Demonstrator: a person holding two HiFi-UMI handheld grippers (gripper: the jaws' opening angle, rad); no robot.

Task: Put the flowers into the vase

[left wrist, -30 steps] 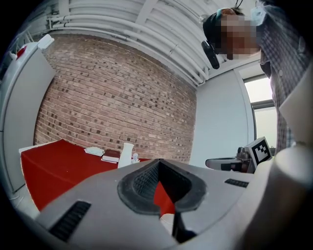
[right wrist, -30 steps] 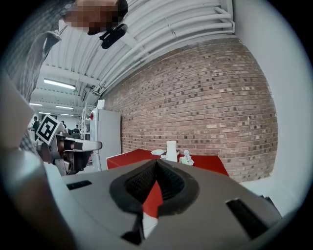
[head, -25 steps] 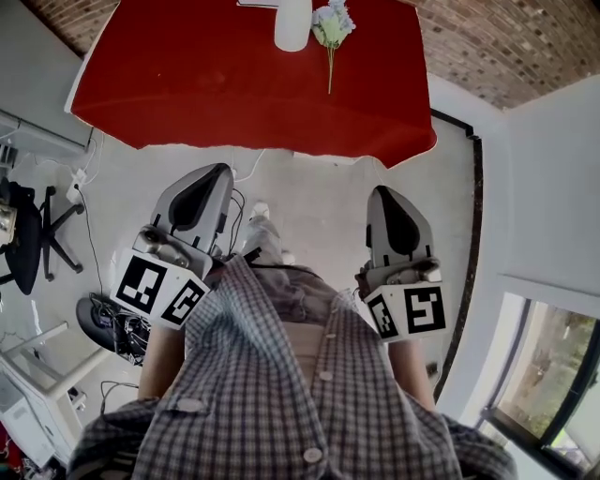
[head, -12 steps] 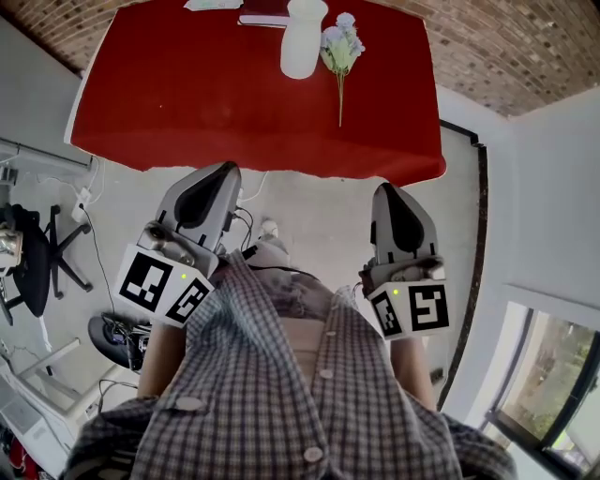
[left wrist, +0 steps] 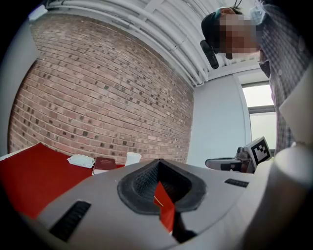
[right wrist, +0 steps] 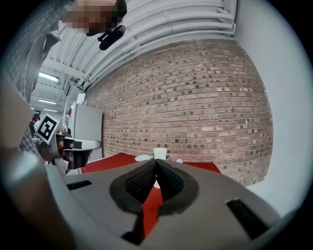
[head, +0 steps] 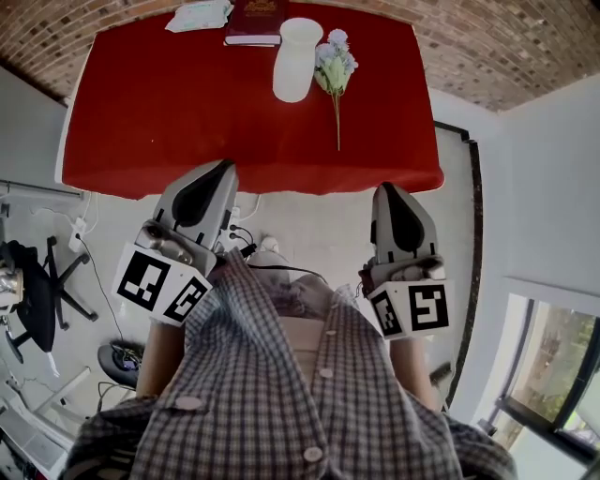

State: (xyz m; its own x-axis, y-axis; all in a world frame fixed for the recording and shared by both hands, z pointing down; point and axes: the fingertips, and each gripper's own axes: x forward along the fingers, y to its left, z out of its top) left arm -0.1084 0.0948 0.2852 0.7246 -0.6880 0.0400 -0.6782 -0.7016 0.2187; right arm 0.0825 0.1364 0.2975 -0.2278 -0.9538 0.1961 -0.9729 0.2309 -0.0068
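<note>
A white vase (head: 295, 58) stands upright on the red table (head: 169, 112), towards its far side. A bunch of pale flowers (head: 334, 64) lies flat just right of the vase, stem pointing toward me. My left gripper (head: 222, 169) and right gripper (head: 386, 190) are both shut and empty, held level in front of my body, short of the table's near edge. The left gripper view shows the vase (left wrist: 132, 158) small beyond the shut jaw tips. The right gripper view shows the vase (right wrist: 159, 154) straight ahead, with a pale flower head (right wrist: 179, 160) beside it.
A dark red book (head: 255, 22) and a white cloth (head: 199, 16) lie at the table's far edge by the brick wall (head: 487, 47). An office chair (head: 37, 291) stands on the floor at left, cables (head: 246, 239) near my feet. A window (head: 548, 375) is at right.
The table, vase and flowers have come closer and lower in the head view, with the book and cloth now showing. Both grippers stay shut and in the same pose.
</note>
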